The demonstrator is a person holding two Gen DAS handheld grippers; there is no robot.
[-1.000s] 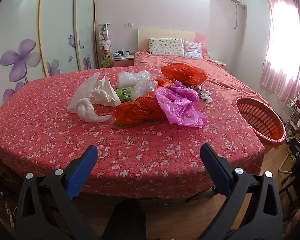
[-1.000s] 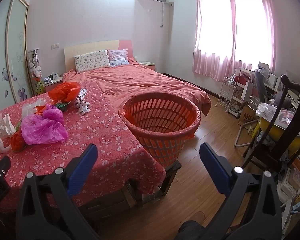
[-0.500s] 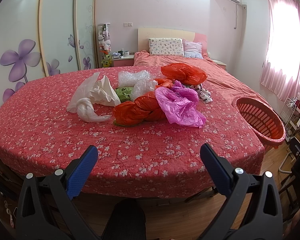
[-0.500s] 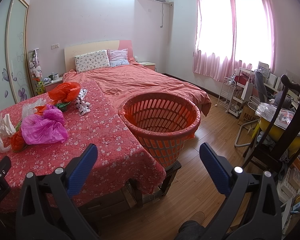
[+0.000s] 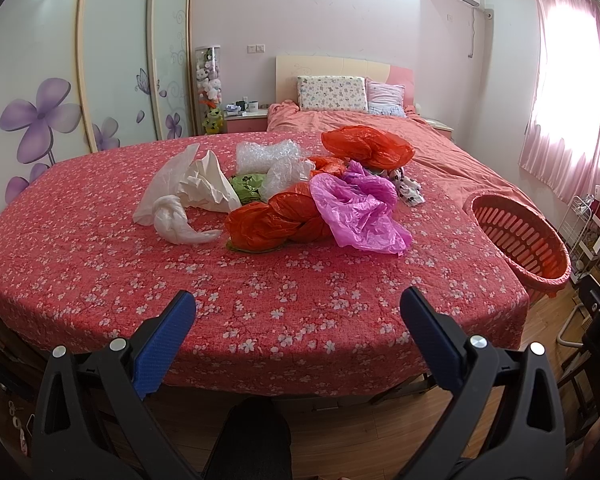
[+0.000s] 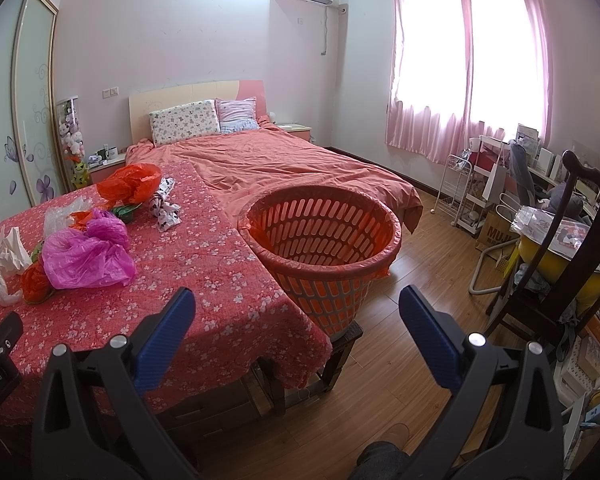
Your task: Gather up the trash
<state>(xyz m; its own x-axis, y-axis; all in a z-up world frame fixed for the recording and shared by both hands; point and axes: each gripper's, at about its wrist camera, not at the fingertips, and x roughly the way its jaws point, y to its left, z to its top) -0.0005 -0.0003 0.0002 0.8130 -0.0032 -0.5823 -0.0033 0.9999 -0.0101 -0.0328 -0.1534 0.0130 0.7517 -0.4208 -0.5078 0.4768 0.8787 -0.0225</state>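
Observation:
A heap of crumpled plastic bags lies on the red floral table cover (image 5: 260,292): a white bag (image 5: 184,196), an orange-red bag (image 5: 276,222), a magenta bag (image 5: 360,212), clear wrap (image 5: 268,156), a green scrap (image 5: 250,186) and another red bag (image 5: 366,146). An orange slatted basket (image 6: 324,240) stands at the table's right corner and holds nothing that I can see. My left gripper (image 5: 298,330) hovers open before the table's near edge, well short of the heap. My right gripper (image 6: 296,328) is open too, below the basket's front rim. The magenta bag (image 6: 86,256) shows at left.
A bed with a salmon duvet (image 6: 284,164) and pillows lies behind the table. A dark wooden chair (image 6: 572,248), a white wire rack (image 6: 460,188) and cluttered shelves fill the right side. Wooden floor (image 6: 420,280) runs between basket and chair. Sliding wardrobe doors (image 5: 60,80) line the left wall.

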